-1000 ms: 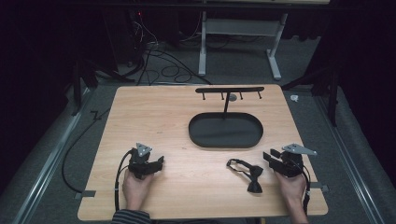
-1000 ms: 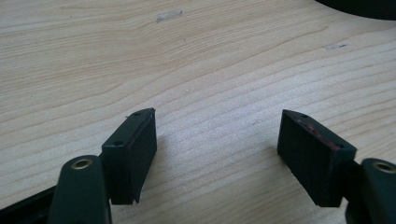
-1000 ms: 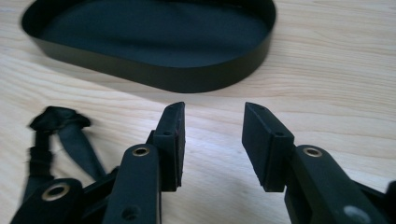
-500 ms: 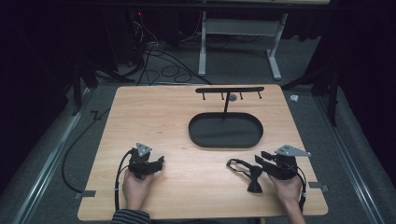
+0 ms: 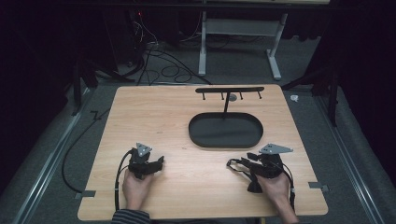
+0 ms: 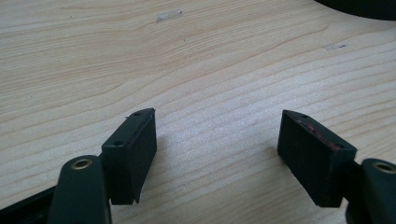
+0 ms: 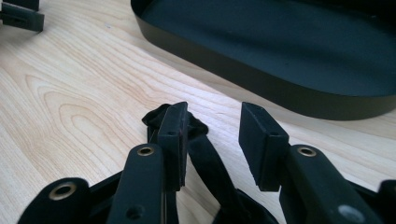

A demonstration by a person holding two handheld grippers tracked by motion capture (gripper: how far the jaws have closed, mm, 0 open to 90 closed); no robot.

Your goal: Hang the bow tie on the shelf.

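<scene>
A black fabric strap item lies on the wooden table at the front right. My right gripper sits low over it, pointing left. In the right gripper view the strap runs up between the jaws of the right gripper, close against the left jaw, and the jaws stand apart. My left gripper rests at the front left. It is open over bare wood, with nothing between the jaws of the left gripper.
A black oval tray lies in the middle of the table, its wall just beyond the right gripper. Behind it a black stand with a hook bar rises. Cables and a desk frame are on the floor beyond.
My right gripper has moved left over the black strap item, which now lies between its jaws. The left gripper has stayed where it was.
</scene>
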